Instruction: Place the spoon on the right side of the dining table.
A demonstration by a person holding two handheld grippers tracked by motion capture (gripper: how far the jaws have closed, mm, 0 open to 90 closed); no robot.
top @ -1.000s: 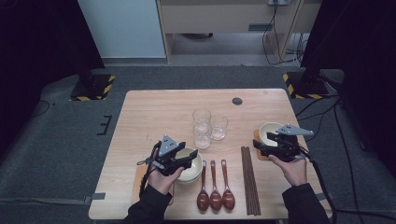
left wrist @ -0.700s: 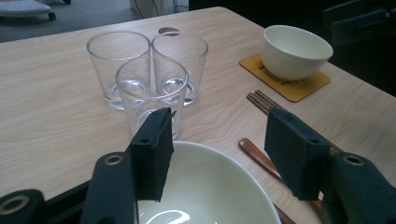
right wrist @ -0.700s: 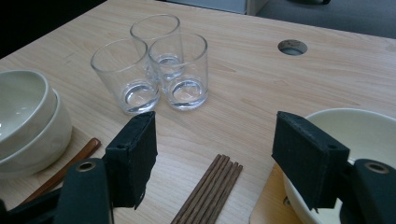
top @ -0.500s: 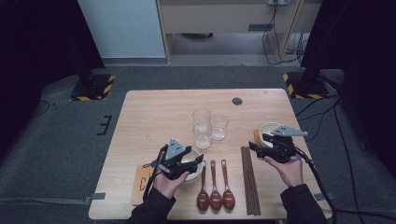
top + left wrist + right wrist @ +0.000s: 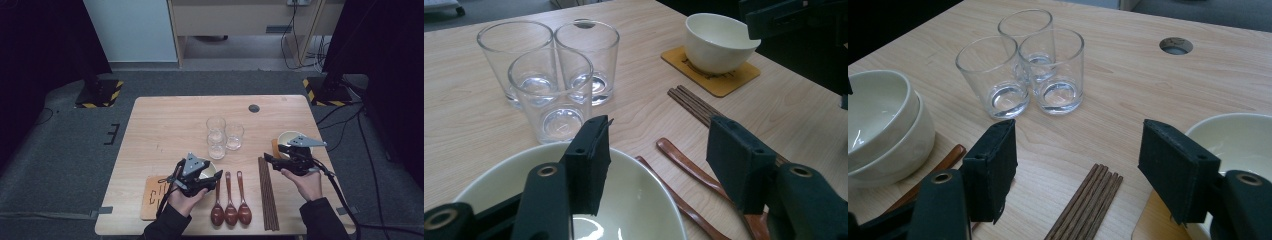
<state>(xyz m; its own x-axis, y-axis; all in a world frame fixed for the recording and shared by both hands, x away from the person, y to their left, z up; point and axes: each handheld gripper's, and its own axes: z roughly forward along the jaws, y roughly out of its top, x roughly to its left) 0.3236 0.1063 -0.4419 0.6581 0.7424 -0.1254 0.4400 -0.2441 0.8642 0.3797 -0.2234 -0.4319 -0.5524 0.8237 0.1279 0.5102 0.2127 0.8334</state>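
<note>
We straddle the top bowl's rim with our left gripper half-open — next, clamp and lift; right gripper wide, empty.

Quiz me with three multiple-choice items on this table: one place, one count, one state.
1. The cream bowl stands: A) on the yellow coaster B) on bare wood C) in a glass.
2. How many clear glasses: A) two B) three C) four.
3. The left gripper is: A) shut on a spoon B) open, astride the green bowl rim C) shut on a glass.
A: the coaster juts out beneath it. B: three stand clustered. B: one jaw is inside the bowl, the other outside, neither pressing.
</note>
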